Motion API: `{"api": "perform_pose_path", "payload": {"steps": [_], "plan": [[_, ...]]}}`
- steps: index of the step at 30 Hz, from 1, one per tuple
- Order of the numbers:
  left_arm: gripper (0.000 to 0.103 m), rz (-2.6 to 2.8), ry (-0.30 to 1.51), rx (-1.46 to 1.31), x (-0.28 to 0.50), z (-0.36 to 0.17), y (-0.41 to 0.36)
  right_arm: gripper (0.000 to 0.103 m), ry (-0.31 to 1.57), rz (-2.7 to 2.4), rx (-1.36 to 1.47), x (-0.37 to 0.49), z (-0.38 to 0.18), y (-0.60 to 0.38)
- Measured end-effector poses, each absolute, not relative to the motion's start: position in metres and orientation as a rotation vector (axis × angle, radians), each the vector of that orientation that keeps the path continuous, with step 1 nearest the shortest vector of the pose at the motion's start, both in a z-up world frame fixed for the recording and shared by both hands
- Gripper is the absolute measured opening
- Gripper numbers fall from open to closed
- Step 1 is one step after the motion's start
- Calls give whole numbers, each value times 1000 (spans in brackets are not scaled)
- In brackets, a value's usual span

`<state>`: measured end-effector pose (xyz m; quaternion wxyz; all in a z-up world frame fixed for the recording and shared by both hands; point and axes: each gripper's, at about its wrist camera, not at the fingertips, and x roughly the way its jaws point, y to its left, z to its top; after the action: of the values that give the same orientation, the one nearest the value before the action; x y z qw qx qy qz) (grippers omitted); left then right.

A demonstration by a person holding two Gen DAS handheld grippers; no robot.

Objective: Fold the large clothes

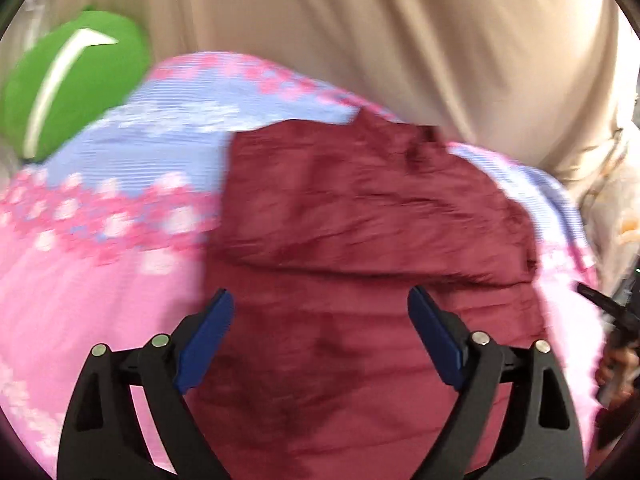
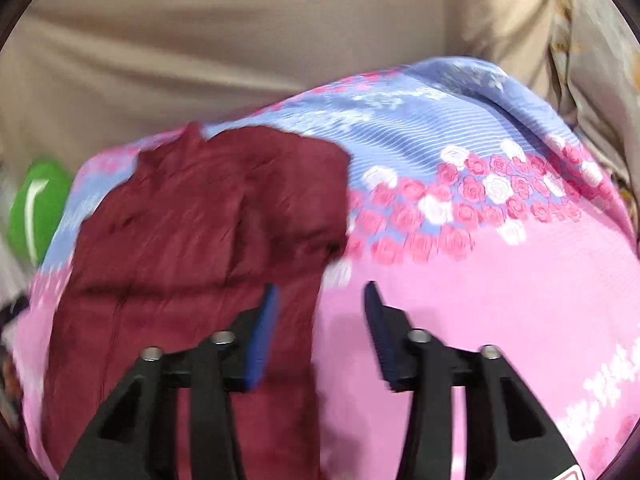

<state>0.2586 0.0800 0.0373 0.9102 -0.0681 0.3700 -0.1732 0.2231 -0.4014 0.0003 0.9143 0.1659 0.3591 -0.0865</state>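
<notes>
Crumpled maroon garment flat on floral sheet

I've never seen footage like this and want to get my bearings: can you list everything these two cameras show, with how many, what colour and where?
Garment: one, dark red, lying crumpled on the floral sheet.
Floral sheet: one, pink and blue with roses, spread under the garment.
Beige fabric: one expanse, tan, behind the sheet.
Green object: one, bright green with a white mark, at the sheet's far left edge; blurred, so I cannot tell what it is.
Left gripper: one, black with blue pads, open above the garment.
Right gripper: one, black with blue pads, open over the garment's right edge.
</notes>
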Motion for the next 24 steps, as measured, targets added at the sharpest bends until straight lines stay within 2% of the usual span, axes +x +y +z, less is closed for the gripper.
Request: {"api": "perform_pose_path", "payload": {"steps": [3, 5, 9, 13, 15, 16, 17, 18, 19, 20, 21, 23, 24], "plan": [[93, -520, 787, -104, 266, 44, 15, 37, 759, -118, 432, 252, -6, -409], [94, -593, 793, -39, 270, 41, -33, 37, 754, -110, 388, 261, -3, -399], [94, -715, 874, 151, 291, 6, -147, 37, 753, -85, 344, 262, -3, -389], [94, -676, 1030, 54, 329, -38, -189, 37, 806, -51, 327, 258, -16, -392], [93, -643, 1021, -24, 343, -42, -187, 37, 825, -43, 266, 254, -22, -389], [85, -633, 1014, -48, 347, -41, -184, 37, 822, -48, 222, 253, -24, -386], [60, -620, 1002, -73, 351, -38, -180, 37, 813, -50, 163, 252, -25, -381], [46, -618, 985, -92, 358, -31, -174, 37, 809, -45, 133, 252, -26, -377], [25, -620, 979, -105, 365, -25, -169, 37, 803, -33, 106, 254, -26, -372], [19, -619, 977, -119, 370, -21, -166, 38, 800, -16, 86, 258, -26, -367], [19, -609, 966, -152, 378, -13, -157, 39, 797, 7, 66, 264, -25, -360], [19, -589, 955, -176, 387, -4, -147, 55, 794, 52, 29, 278, -24, -345], [19, -579, 943, -186, 390, 3, -141, 57, 806, 89, 2, 288, -26, -336]]}}
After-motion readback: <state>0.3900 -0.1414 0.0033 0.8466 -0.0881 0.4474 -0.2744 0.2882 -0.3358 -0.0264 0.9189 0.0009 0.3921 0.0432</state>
